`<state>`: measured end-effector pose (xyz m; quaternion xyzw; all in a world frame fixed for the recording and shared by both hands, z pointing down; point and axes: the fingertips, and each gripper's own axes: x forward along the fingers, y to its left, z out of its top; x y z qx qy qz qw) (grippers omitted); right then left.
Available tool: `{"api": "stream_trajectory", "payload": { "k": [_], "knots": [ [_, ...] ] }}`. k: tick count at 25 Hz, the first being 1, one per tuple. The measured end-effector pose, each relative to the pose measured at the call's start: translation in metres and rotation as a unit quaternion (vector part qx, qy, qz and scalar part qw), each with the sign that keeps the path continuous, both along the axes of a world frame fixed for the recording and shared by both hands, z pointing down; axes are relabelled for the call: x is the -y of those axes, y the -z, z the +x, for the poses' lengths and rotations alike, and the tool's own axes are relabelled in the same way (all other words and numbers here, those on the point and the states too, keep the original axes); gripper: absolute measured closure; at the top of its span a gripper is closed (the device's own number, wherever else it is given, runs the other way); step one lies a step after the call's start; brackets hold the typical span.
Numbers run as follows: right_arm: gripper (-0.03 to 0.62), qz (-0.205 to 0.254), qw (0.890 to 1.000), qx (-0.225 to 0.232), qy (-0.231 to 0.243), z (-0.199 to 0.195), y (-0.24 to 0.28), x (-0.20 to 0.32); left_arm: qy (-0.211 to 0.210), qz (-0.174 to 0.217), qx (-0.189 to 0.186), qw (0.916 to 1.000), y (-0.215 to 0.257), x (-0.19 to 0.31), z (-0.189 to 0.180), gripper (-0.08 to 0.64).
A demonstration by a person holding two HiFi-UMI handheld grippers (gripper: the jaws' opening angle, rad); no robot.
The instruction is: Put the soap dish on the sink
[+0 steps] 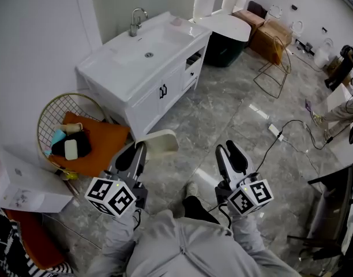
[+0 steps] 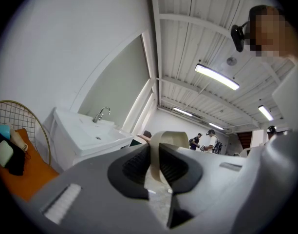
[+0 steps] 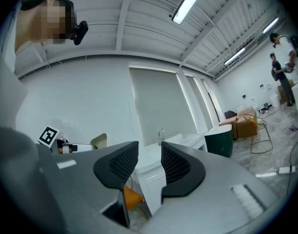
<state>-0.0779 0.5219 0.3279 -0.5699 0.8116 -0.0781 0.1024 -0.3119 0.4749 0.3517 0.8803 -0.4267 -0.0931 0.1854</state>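
While short of the sink [image 1: 110, 61], left fingers [image 2: 134, 167] tight on the soap dish [image 2: 171, 140], right fingers [image 3: 177, 168] apart, empty.

Sink counter [image 1: 185, 34]: right end flat and open, small pink item [image 1: 177, 21] at its back edge.
Faucet [image 1: 136, 21]: upright at the back edge, behind the basin [image 1: 143, 52].
Wire basket [image 1: 49, 105]: close beside the counter's left end.
Floor [image 1: 217, 114] before cabinet front [image 1: 165, 94]: open, unobstructed.

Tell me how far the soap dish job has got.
Done: the soap dish is picked up, clamped in the left gripper. In hand: it hangs over the floor, short of the white sink. Left: reach the sink and set it down there. The right gripper is open and empty.
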Motion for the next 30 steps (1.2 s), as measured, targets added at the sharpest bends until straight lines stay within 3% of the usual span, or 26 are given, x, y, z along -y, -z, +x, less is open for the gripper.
{"api": "stream_trajectory", "payload": {
  "k": [17,30],
  "knots": [
    [0.460,0.004,0.999,0.027,0.046,0.124,-0.001,0.202,0.044,-0.007,0.020,0.9988,0.006,0.186,0.119,0.460],
    [0.460,-0.013,0.999,0.028,0.033,0.183,-0.020,0.327,0.024,-0.020,0.039,0.9987,-0.006,0.320,0.183,0.460]
  ]
}}
